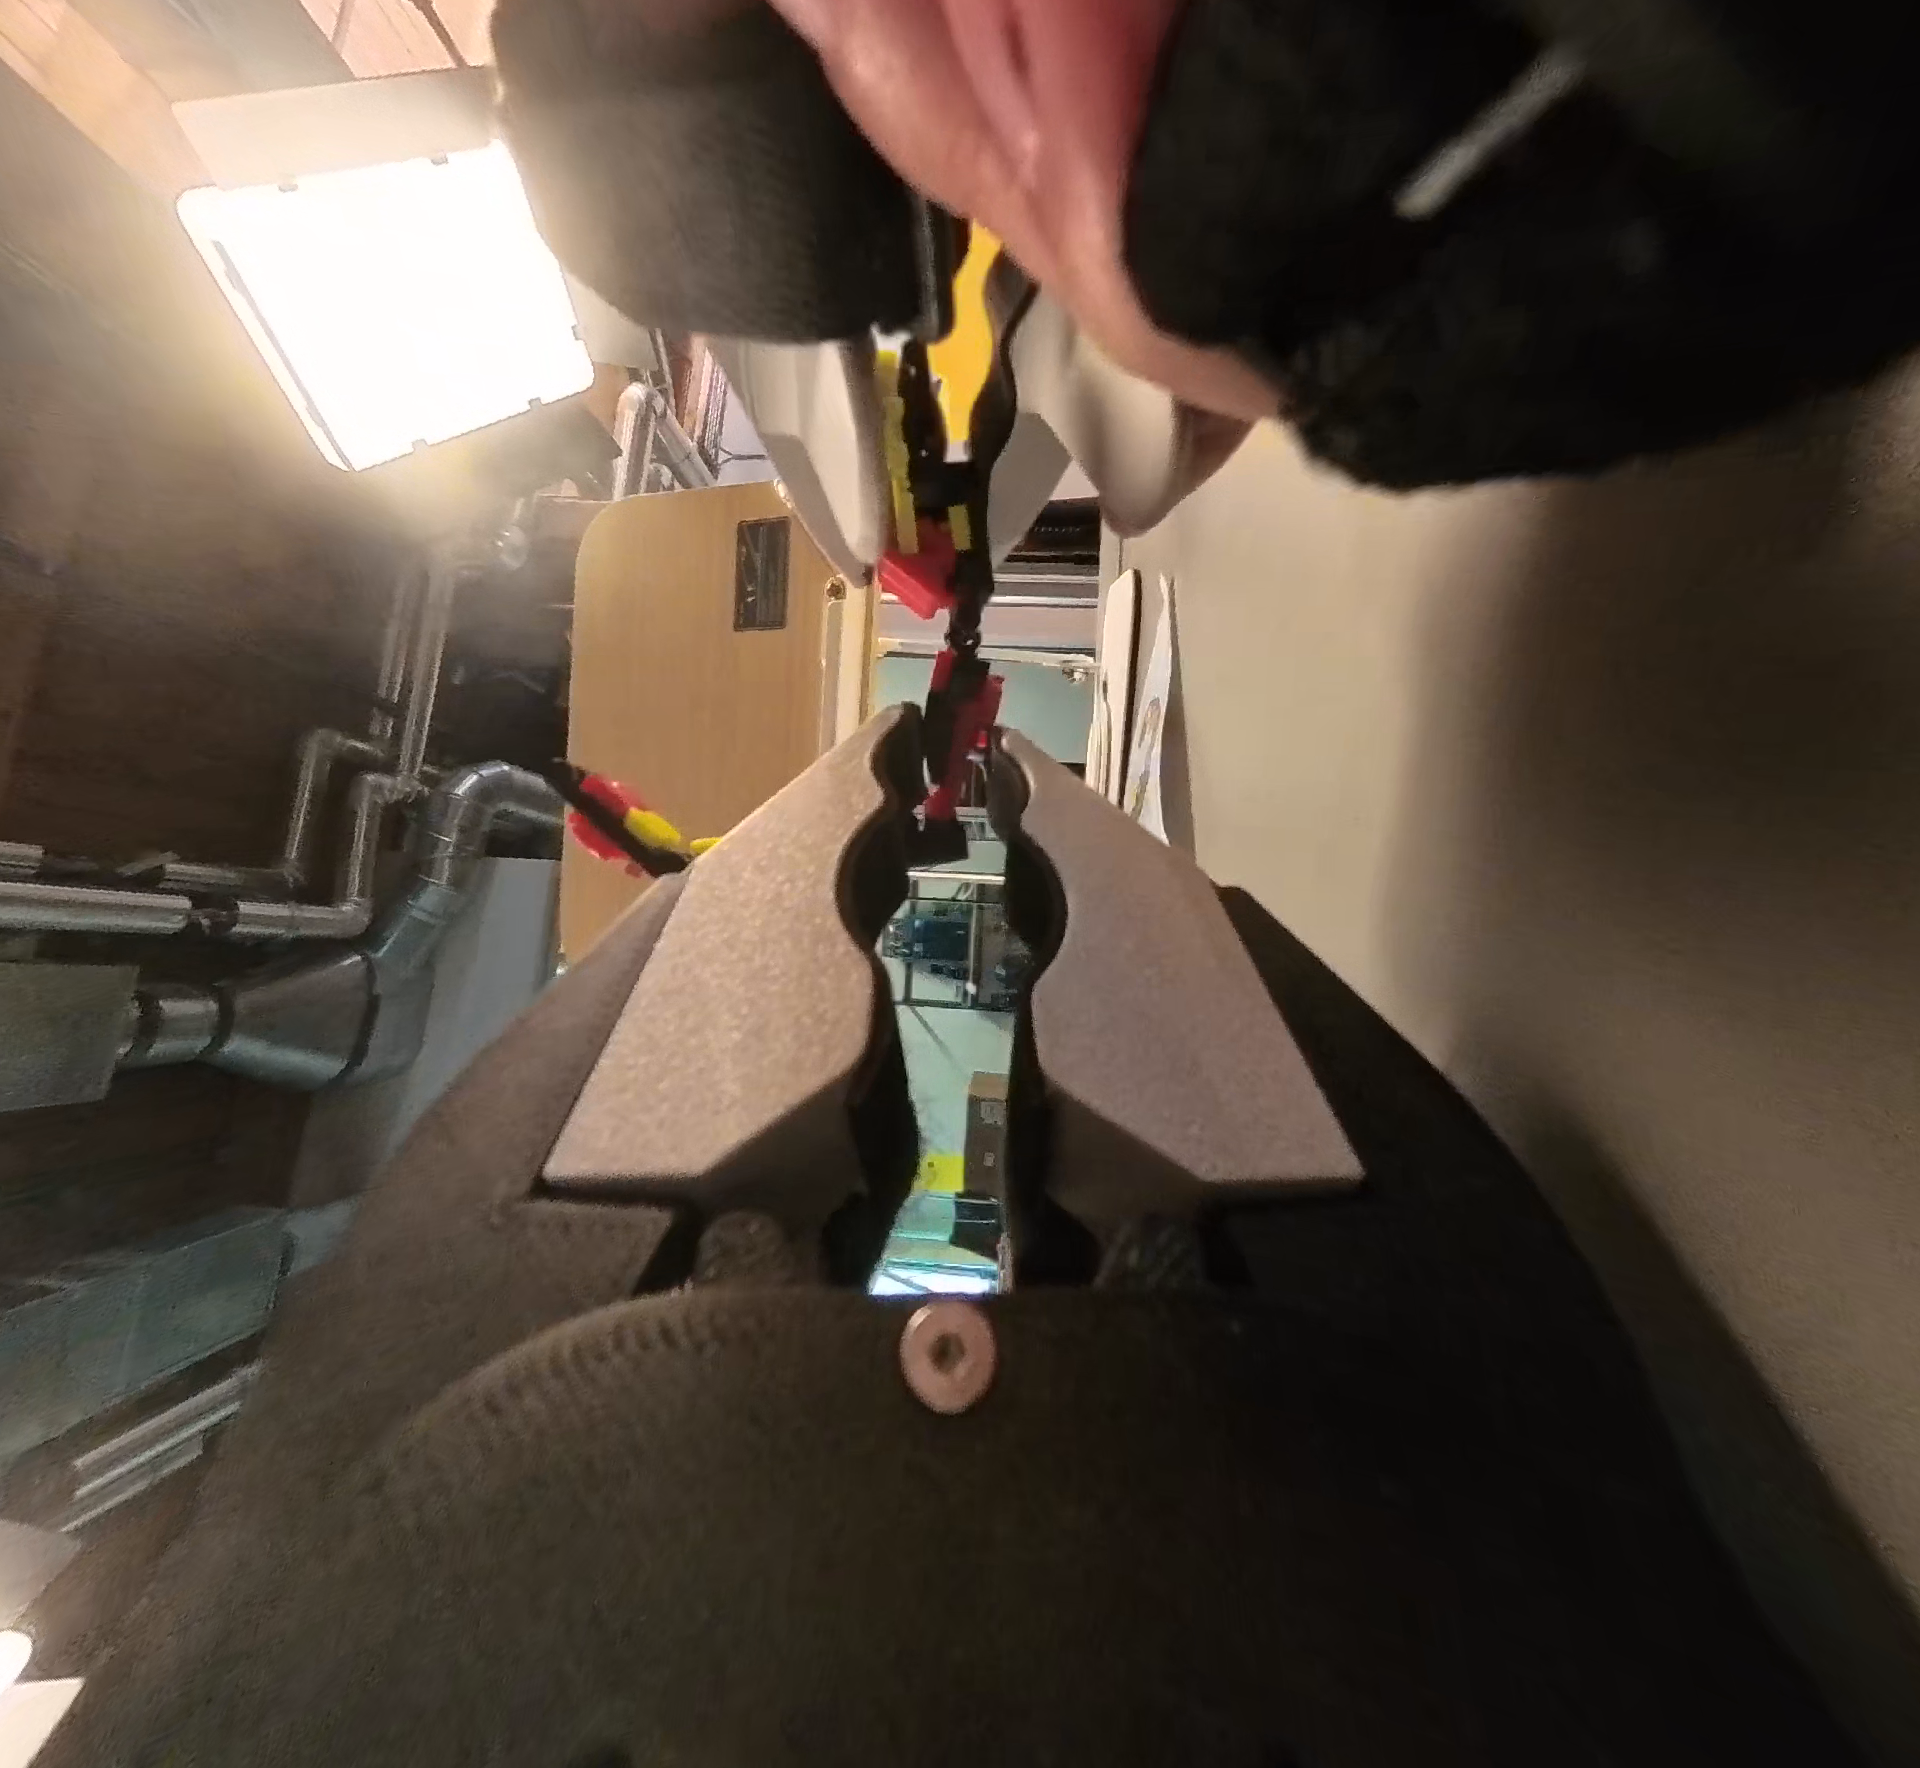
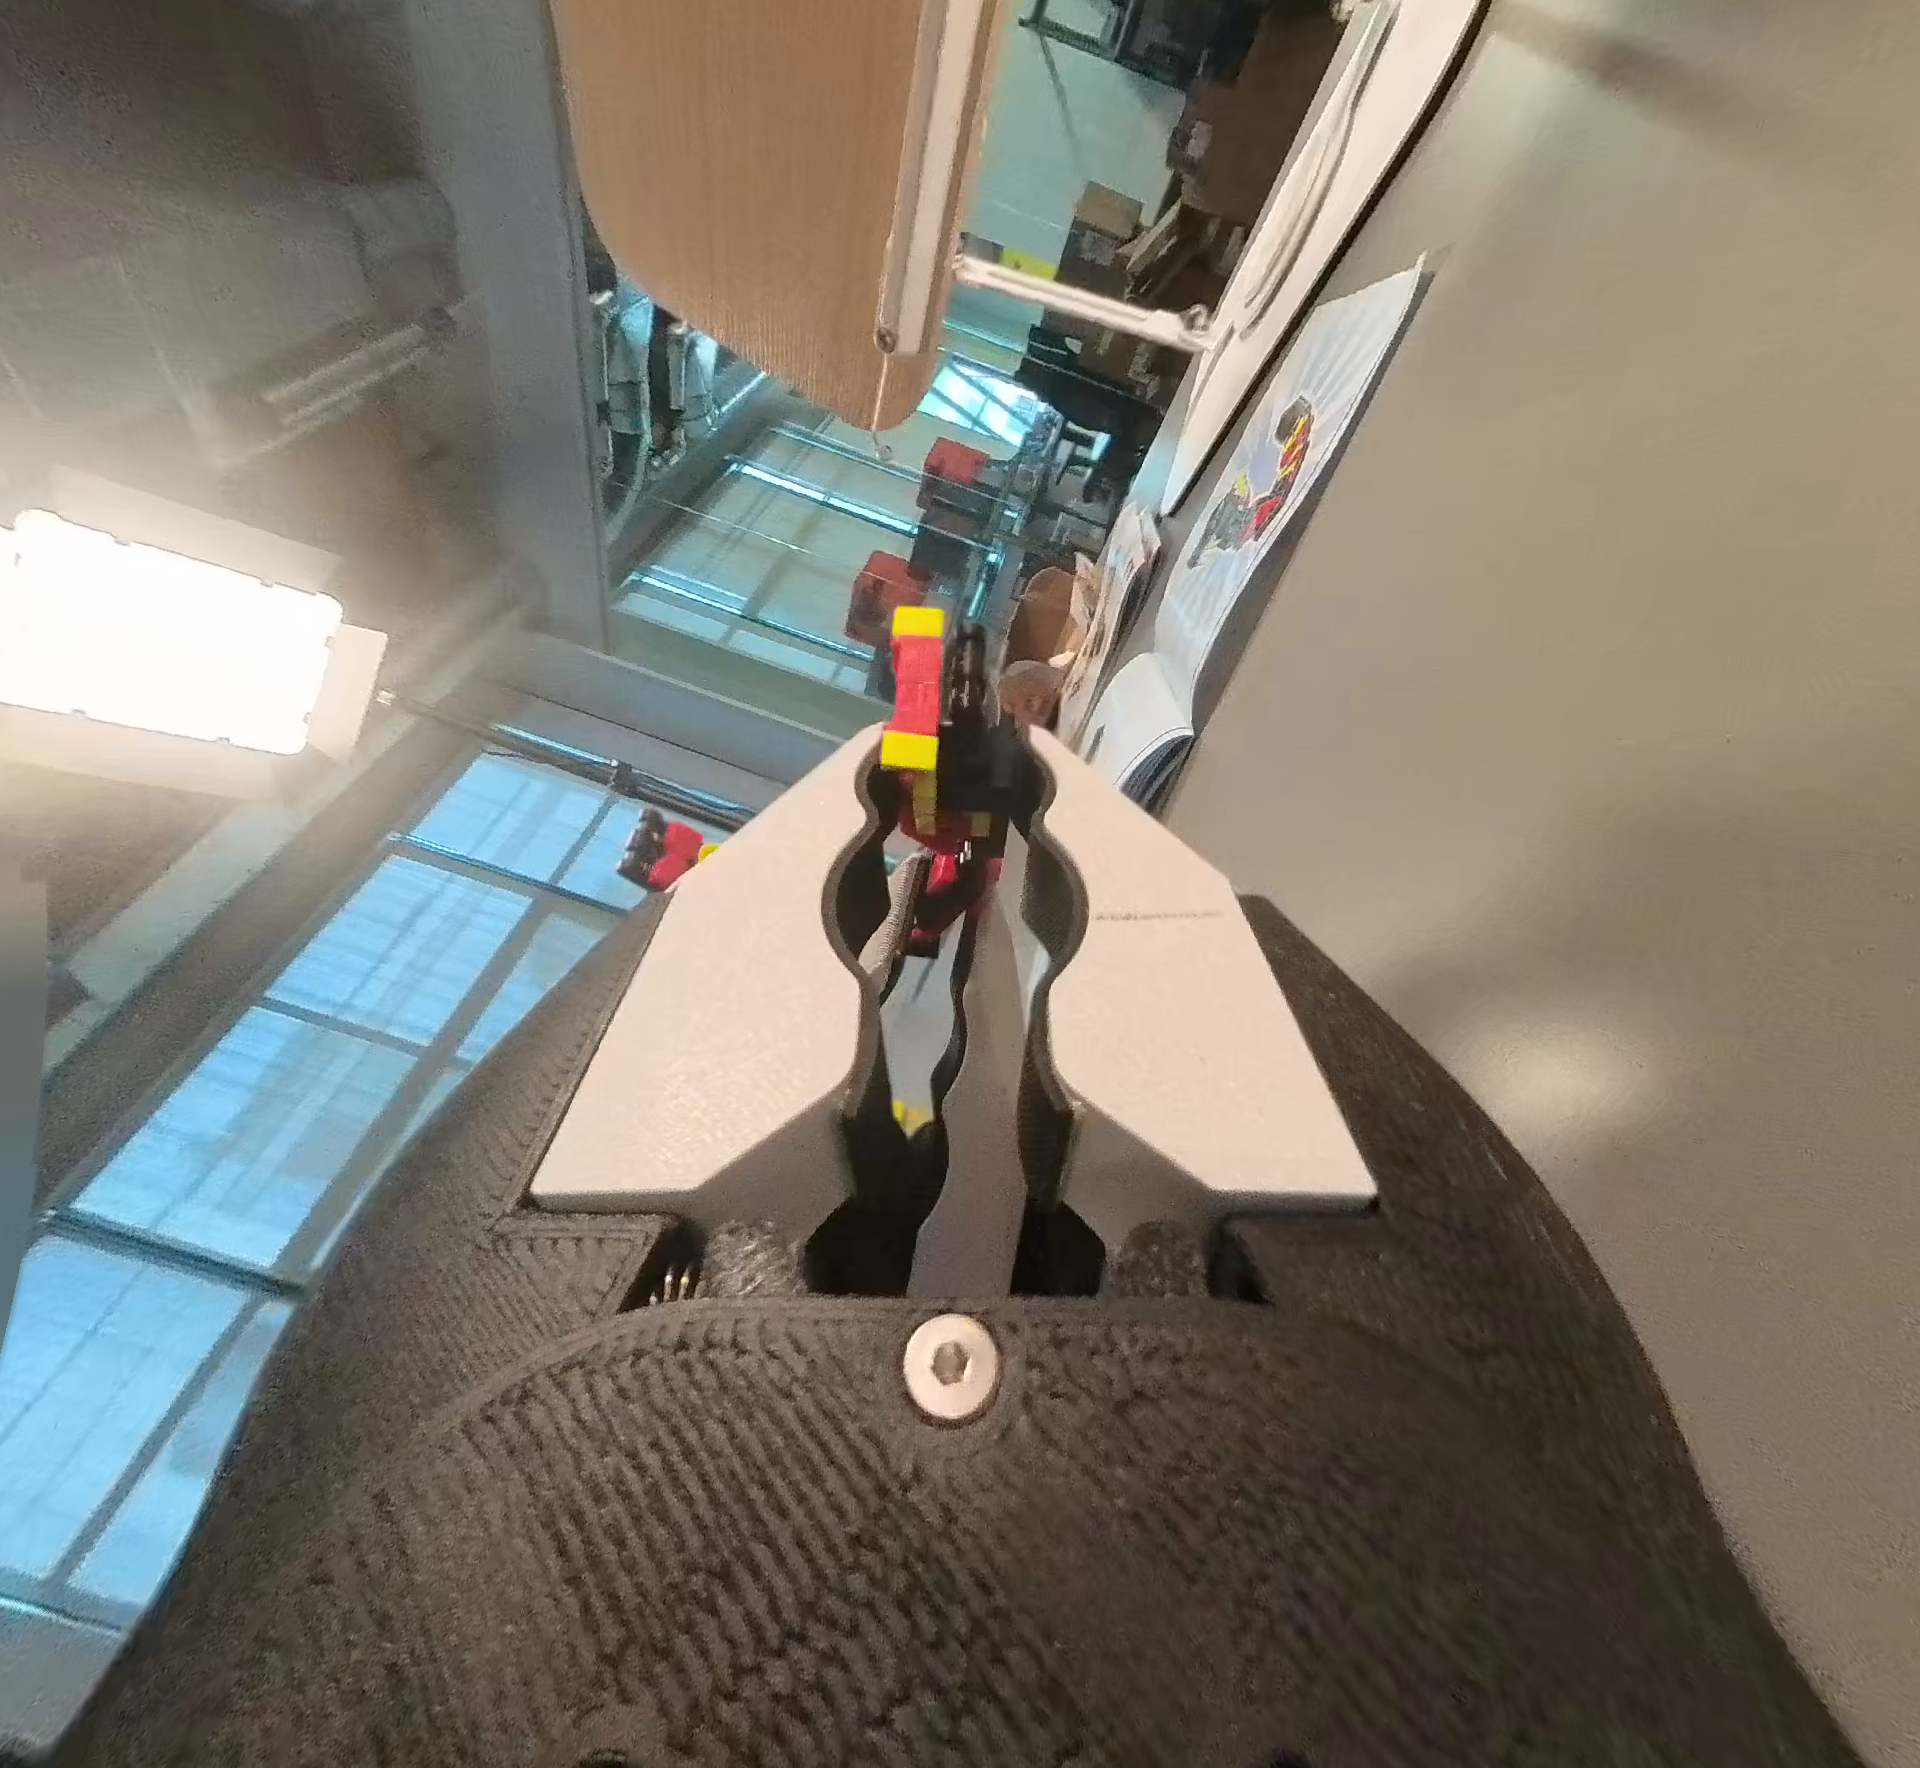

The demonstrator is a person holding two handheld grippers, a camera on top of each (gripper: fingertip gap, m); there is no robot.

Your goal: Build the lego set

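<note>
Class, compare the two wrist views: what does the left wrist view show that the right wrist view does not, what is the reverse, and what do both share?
Only the left wrist view shows a person's hand gripping the right tongs from the front, and silver ceiling pipes.

Only the right wrist view shows the open instruction booklet on the grey table and a yellow-tipped red brick stack.

Both show tongs closed on a red, black and yellow lego assembly, a wooden panel and a bright light panel.
</note>
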